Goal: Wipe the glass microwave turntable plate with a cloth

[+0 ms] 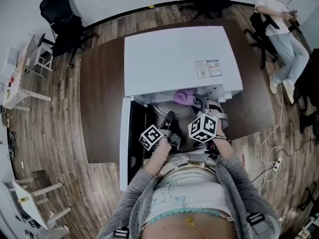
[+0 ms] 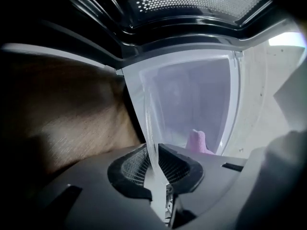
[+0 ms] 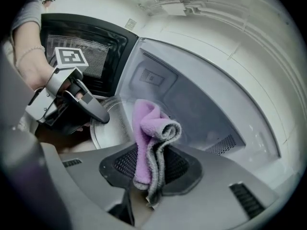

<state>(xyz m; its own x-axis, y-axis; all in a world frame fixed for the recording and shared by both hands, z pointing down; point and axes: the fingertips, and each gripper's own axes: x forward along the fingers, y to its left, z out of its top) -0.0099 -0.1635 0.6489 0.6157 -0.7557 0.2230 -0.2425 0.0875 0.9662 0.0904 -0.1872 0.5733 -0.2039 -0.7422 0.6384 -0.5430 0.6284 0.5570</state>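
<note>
The glass plate point(image 2: 192, 104) sits at the open mouth of the microwave point(image 1: 179, 59). Its near rim is pinched between the jaws of the left gripper point(image 2: 156, 152). The right gripper point(image 3: 149, 155) is clamped on a folded purple and grey cloth point(image 3: 148, 138), held just beside the plate. The microwave's door point(image 1: 124, 143) hangs open at the left.
</note>
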